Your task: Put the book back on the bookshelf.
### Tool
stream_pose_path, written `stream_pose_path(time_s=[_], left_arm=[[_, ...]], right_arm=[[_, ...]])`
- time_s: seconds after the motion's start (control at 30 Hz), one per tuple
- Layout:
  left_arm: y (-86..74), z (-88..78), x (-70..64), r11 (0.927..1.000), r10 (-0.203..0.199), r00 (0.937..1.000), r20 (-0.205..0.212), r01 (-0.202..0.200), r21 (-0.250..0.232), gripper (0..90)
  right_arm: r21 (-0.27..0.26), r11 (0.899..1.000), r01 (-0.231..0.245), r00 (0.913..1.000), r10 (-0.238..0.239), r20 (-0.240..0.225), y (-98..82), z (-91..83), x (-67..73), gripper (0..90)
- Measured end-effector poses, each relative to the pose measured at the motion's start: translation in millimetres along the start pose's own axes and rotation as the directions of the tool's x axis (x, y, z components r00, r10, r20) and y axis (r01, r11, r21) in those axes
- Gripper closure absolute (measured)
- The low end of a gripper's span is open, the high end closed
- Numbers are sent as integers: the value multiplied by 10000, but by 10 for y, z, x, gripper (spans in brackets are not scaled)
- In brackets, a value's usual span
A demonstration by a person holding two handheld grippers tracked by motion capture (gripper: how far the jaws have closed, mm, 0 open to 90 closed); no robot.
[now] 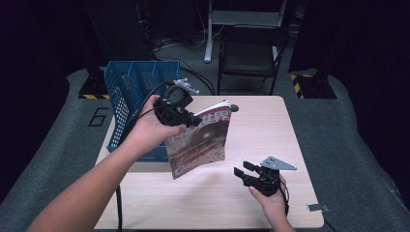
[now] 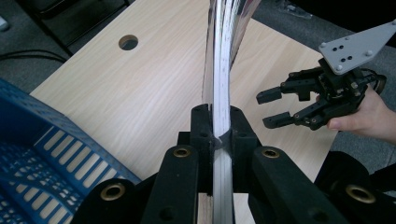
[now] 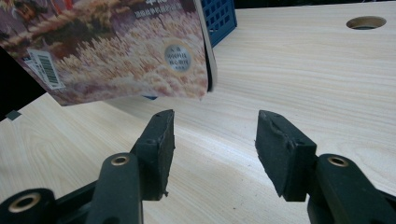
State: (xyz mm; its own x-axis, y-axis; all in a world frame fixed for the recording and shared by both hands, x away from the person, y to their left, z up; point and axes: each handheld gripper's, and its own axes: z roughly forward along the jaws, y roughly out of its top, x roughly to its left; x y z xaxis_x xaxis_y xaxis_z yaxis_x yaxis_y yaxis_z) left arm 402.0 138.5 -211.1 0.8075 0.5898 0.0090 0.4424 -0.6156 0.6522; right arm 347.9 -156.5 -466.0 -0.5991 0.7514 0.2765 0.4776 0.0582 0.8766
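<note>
Left to right: blue basket sits at the tabletop's left edge, w/ the left hand-held gripper just beside it, jaws clamped on a magazine near its top edge, so the mag hangs cover-out in the air above the tabletop. Looks like a carry step, prob. toward the basket; next move would need lifting the mag's lower edge over the basket rim. Right hand-held gripper hovers low w/ jaws apart, holding nothing, w/ bare tabletop around it.

A light wood-grain desk with a round cable hole; a blue slatted plastic basket sits at its far left corner.
</note>
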Motion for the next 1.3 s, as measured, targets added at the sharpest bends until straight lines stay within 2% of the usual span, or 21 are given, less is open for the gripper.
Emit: stream_pose_path(time_s=[0.2, 0.27, 0.43, 0.57, 0.63, 0.67, 0.87, 1.13, 1.3], left_arm=[[-31, -86, 107, 9992, -390, 9990, -206, 389, -64, 840], [-43, -119, 140, 9987, -513, 9983, -288, 511, -88, 840], [-64, -209, 219, 9977, -681, 9965, -492, 678, -73, 840], [-82, -275, 275, 9954, -951, 9933, -651, 941, -184, 840], [-93, -307, 318, 9959, -899, 9932, -737, 891, -145, 839], [-100, -318, 328, 9947, -1026, 9920, -732, 1015, -186, 839], [-137, -412, 423, 9927, -1204, 9880, -963, 1189, -209, 839], [-213, -559, 568, 9866, -1627, 9776, -1337, 1595, -346, 839], [-277, -654, 668, 9796, -2007, 9666, -1592, 1956, -472, 839]], right_arm=[[3, 10000, -15, 10000, 15, -47, -2, 5, -1, 469], [53, 10000, 61, 9999, -62, 109, -4, 6, -4, 469], [43, 10000, 63, 10000, -63, 16, -9, 15, -13, 469], [43, 10000, 33, 10000, -33, 32, -8, 12, -14, 469], [48, 10000, 31, 10000, -31, 32, -9, 12, -14, 469], [51, 10000, 28, 10000, -28, 33, -9, 12, -13, 469], [64, 10000, 23, 10000, -23, 38, -11, 11, -11, 469], [127, 9999, 22, 10000, -22, -1, -15, 21, -14, 469], [169, 9998, -49, 10000, 49, 2, -19, 27, -7, 469]])
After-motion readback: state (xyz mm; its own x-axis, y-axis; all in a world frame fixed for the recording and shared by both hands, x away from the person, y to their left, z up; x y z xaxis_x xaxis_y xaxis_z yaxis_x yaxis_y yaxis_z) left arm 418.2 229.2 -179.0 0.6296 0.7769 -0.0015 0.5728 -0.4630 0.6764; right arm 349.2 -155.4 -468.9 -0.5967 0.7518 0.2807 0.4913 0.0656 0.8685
